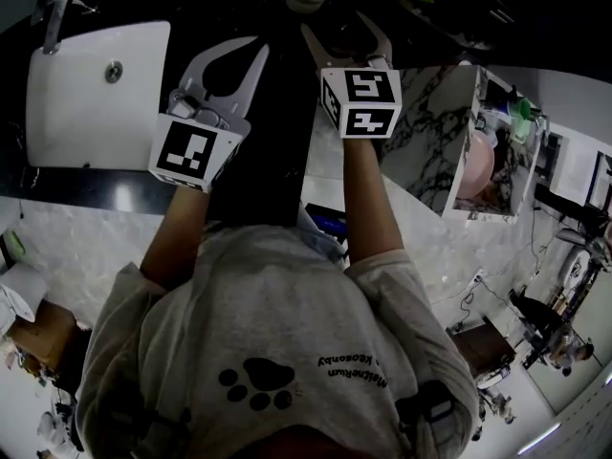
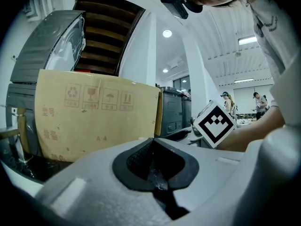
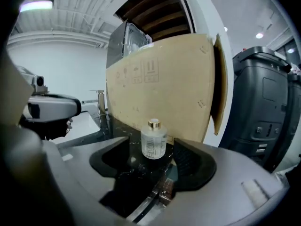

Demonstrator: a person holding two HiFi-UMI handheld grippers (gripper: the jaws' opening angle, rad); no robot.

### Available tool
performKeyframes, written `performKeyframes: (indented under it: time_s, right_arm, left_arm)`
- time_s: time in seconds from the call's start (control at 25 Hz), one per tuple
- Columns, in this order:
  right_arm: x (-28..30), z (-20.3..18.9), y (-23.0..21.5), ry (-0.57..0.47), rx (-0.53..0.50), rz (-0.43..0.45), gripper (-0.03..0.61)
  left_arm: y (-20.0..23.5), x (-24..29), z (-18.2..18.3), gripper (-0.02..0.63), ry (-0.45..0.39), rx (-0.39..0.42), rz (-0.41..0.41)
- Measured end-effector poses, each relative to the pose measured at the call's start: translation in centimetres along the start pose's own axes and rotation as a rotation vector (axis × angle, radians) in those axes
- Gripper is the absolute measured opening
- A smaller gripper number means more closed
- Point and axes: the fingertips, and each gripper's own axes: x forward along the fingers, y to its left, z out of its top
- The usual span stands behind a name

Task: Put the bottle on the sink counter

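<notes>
Clearly, our right gripper point(image 1: 346, 32) was open, clear of the upright bottle point(image 3: 154, 141) on the dark counter point(image 3: 126, 169); our left gripper point(image 2: 153, 142) was closed, empty.

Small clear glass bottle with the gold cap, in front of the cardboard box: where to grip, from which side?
Grip the clear glass bottle by its round body, below its narrow gold cap, a jaw on each flank. Come level from the front: it stands upright, and the brown cardboard box closes off the back. The open right gripper faces it.
</notes>
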Motion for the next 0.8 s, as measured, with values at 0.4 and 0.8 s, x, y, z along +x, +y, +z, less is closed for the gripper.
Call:
performKeyframes:
  time_s: [0.4,0.8]
  right_arm:
    - [-10.9,3.2,1.5,-0.147,0.044,-0.111,0.000]
    - [-20.1,6.1,3.6,-0.287,0.040,-0.120,0.000]
  left_arm:
    - [-4.4,-3.9,4.1,0.003,-0.040,0.071,0.032]
    - [-9.4,-8.5,7.5,0.002,-0.067,0.041,0.092]
